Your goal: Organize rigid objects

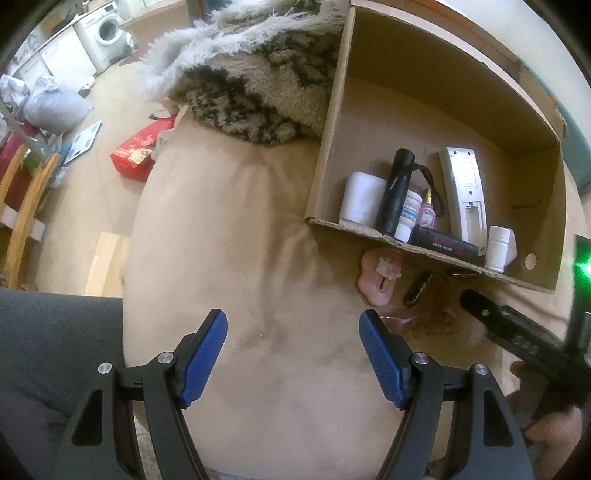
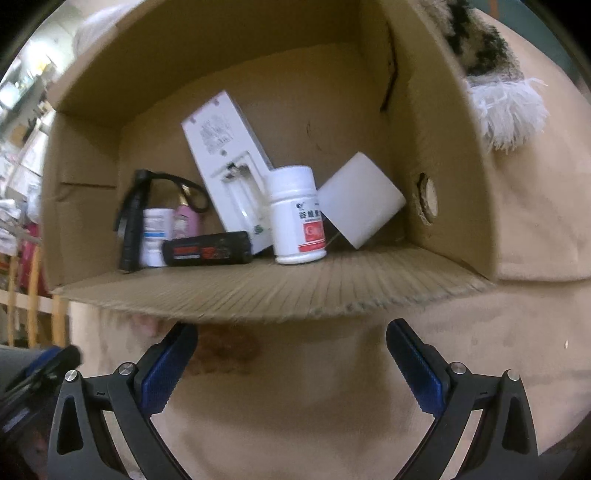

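A cardboard box [image 1: 332, 122] lies on a beige bed. It holds a white remote [image 1: 466, 192], a black flashlight [image 1: 397, 192], a white cup [image 1: 360, 197], small bottles [image 1: 412, 210], a black battery-like block [image 1: 443, 243] and a white pill bottle [image 1: 498, 249]. A pink clip [image 1: 378, 275] and a small black object [image 1: 417, 288] lie on the bed under the box's front flap. My left gripper [image 1: 293, 328] is open and empty above the bed. My right gripper [image 2: 291, 339] is open and empty just before the box flap [image 2: 258, 295]; the pill bottle [image 2: 297, 214] and remote [image 2: 225, 170] stand ahead.
A shaggy patterned blanket [image 1: 258, 85] lies behind the box. A red bag [image 1: 138, 151], a washing machine [image 1: 105, 31] and wooden chair parts [image 1: 26, 206] are on the floor side at left. A brown stain [image 2: 225, 350] marks the bed.
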Available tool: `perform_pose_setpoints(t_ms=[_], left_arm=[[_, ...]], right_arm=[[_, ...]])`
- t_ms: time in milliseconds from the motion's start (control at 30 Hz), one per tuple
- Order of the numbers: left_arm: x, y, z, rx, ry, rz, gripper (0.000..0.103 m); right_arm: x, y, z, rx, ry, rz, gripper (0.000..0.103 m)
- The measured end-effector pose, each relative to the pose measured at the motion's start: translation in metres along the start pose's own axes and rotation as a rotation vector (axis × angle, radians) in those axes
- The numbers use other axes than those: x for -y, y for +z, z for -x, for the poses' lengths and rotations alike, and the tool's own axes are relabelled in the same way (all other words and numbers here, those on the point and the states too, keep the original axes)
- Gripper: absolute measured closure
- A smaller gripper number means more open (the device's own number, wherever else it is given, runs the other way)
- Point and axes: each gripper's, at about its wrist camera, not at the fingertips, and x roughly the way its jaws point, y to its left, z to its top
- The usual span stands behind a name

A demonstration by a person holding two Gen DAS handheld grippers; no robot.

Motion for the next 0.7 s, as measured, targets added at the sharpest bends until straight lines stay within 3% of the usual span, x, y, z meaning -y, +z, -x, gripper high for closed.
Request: perform_pose_setpoints(t_ms=[133,367,567,700], left_arm=[[-0.005,0.001,-0.001,-0.005,0.007,0.014,0.031],[-0.016,0.002,-0.004,-0.024,0.001,0.055,0.031],[-0.012,0.003,-0.005,-0.027,-0.003,0.043,0.031],[-0.010,0.001,-0.007,-0.027,0.000,0.038,0.031]], right_arm=[[-0.007,0.003,-0.021,-0.038,-0.063,0.030,0.000],[0.024,0.006,-0.016,-0.018,-0.130,-0.092,0.000],[0.045,0.006,-0.004,0.019,-0.045,-0.234,0.000],[0.031,0.017,-0.013,0.023,-0.061,-0.157,0.000]])
